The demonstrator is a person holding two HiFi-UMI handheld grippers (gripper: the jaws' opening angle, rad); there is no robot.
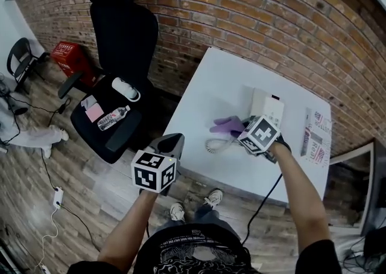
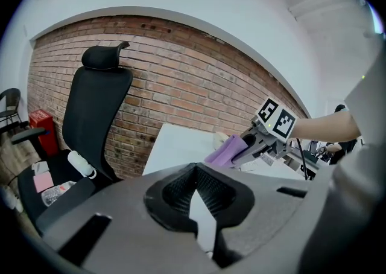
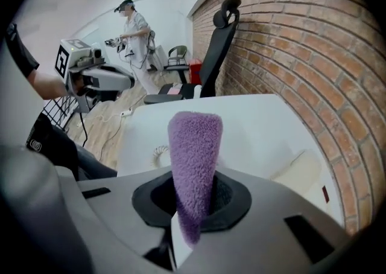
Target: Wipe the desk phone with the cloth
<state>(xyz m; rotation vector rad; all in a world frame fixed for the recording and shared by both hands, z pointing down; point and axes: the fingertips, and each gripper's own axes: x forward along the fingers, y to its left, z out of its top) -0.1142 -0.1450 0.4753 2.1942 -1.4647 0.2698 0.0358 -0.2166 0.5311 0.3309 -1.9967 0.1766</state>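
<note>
A cream desk phone (image 1: 267,107) sits on the white table (image 1: 223,79), its coiled cord (image 1: 216,145) trailing toward the front edge. My right gripper (image 1: 242,128) hovers just in front of the phone, shut on a folded purple cloth (image 1: 227,125) that sticks out to the left. In the right gripper view the cloth (image 3: 194,152) rises from between the jaws, with the phone (image 3: 300,168) low at the right. My left gripper (image 1: 170,143) hangs off the table's near-left edge, shut and holding nothing. The left gripper view shows the right gripper (image 2: 248,144) with the cloth (image 2: 225,151).
A black office chair (image 1: 120,43) stands left of the table, with a bottle (image 1: 113,117) and small items on its seat. A printed booklet (image 1: 315,134) lies at the table's right end. A brick wall runs behind. A person (image 3: 134,31) stands far back in the room.
</note>
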